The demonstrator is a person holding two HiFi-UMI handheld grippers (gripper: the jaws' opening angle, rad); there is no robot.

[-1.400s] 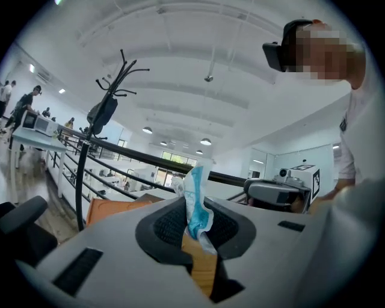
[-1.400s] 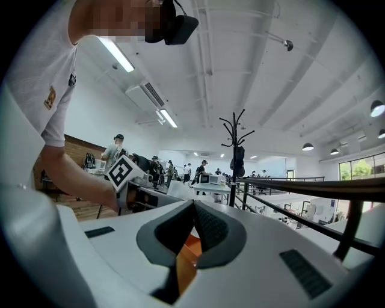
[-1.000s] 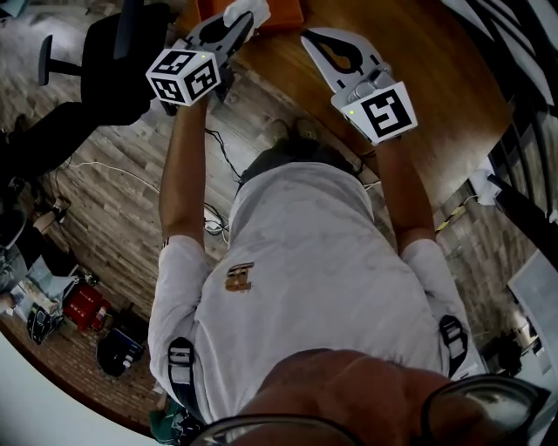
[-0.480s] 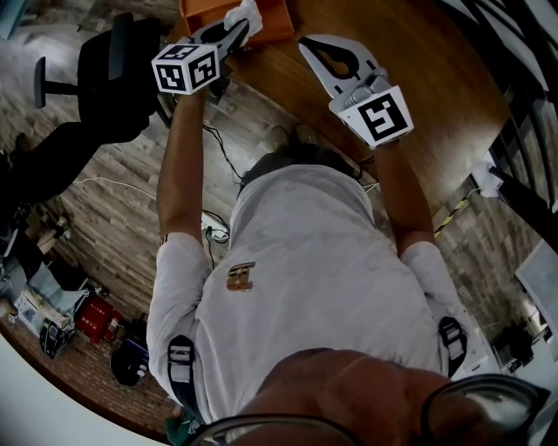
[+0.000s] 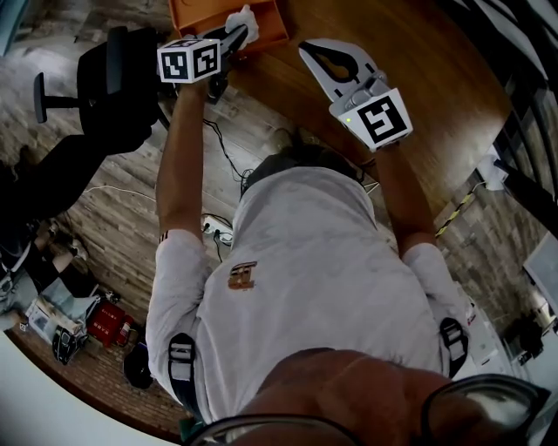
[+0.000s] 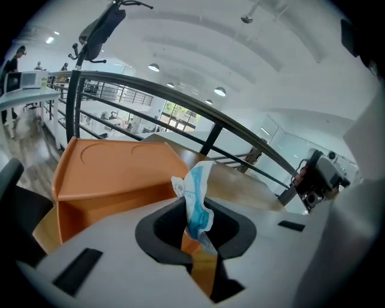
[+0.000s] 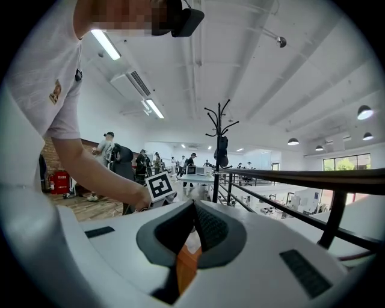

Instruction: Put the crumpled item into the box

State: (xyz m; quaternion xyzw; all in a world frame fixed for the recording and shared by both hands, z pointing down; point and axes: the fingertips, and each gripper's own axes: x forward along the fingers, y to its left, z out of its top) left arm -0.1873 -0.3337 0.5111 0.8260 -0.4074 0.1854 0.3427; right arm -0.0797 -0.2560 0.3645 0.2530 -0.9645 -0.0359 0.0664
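crumpled paper (image 6: 195,192) sits pinched in the left gripper (image 6: 198,240) over the open orange box (image 6: 114,171), seemingly poised for dropping in, while the right gripper (image 7: 194,210), pressed together empty, idles alongside.

Box (image 5: 272,26) on table (image 5: 418,61); crumpled item (image 5: 241,22) over it

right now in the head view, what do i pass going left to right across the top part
office chair → left gripper, shut on the crumpled item → right gripper. The orange box is left out: it overlaps the left gripper and the item.
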